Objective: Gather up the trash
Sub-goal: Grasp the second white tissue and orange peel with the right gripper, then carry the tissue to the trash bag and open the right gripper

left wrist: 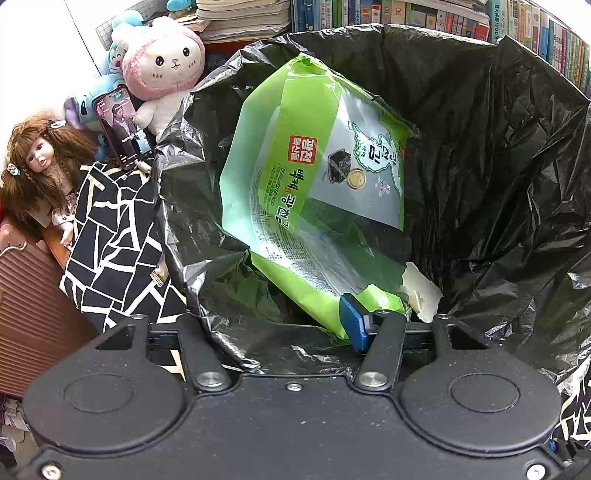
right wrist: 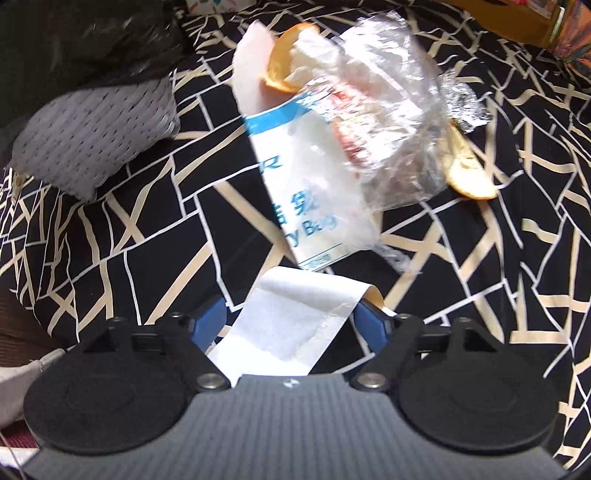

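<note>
Paper strip [right wrist: 291, 325] lies between our open right gripper [right wrist: 291, 319]; left gripper [left wrist: 273, 325] clamps bag [left wrist: 498, 166] rim; seaweed pack [left wrist: 314, 192] binned, wrappers [right wrist: 332, 147] remain on cloth [right wrist: 110, 240]

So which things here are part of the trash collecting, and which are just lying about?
Part of the job:
black trash bag
green seaweed packet
white and blue paper bag
white paper strip
orange peel
clear plastic wrap
foil scrap

Just lying about:
doll
pink plush rabbit
phone
books
</note>
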A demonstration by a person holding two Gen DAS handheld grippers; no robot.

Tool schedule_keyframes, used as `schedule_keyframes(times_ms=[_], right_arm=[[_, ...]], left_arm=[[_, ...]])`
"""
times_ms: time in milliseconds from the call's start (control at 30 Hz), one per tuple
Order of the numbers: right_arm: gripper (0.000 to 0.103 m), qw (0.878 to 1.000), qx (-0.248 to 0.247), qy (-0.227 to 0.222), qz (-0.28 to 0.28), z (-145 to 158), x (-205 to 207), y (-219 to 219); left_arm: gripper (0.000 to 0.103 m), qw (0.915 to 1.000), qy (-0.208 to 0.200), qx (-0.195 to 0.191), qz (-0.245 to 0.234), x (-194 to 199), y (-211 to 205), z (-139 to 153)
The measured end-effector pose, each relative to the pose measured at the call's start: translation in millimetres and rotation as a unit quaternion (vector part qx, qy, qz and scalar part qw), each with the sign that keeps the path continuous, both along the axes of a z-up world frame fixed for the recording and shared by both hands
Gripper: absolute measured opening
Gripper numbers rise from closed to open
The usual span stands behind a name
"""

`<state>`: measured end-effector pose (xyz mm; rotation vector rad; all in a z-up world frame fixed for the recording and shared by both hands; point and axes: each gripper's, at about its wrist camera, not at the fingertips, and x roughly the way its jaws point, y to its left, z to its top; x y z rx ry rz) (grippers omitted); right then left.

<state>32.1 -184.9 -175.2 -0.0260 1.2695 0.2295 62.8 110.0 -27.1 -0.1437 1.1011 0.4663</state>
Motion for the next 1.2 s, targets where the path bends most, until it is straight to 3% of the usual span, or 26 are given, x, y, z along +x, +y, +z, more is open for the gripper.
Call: schedule_keyframes(times_ms=[133, 367, 467, 833, 1000, 1200], right_arm=[[0.081, 1.000, -0.003, 0.011, 0.000, -12.1, 0.5, 6.2], [0.028, 1.000, 0.013, -0.005, -0.003, -3.7, -1.5, 0.1], [0.018, 0.999, 0.035, -0.013, -0.016, 4.0, -0.7, -8.1], [0.005, 0.995, 0.063, -0.072, -0.012, 42.5, 1.0, -9.3], [0.003, 0.987, 0.098, -0.125, -0.019, 80.1, 7.1, -12.5], [0.003, 0.969, 0.140, -0.204, -0.018, 140.7, 15.9, -15.3]], left_arm=[[0.055, 1.0000, 0.001, 0.001, -0.002, 0.2, -0.1, -0.3], [0.055, 1.0000, 0.000, 0.001, -0.001, 0.2, -0.3, -0.5], [0.055, 1.0000, 0.001, 0.001, -0.001, 0.1, -0.2, -0.5], [0.055, 1.0000, -0.001, -0.001, 0.000, 0.1, 0.6, 0.0], [0.055, 1.0000, -0.001, -0.001, 0.000, -0.1, 0.4, -0.1], [0.055, 1.0000, -0.001, -0.001, 0.000, -0.2, 0.4, 0.0]])
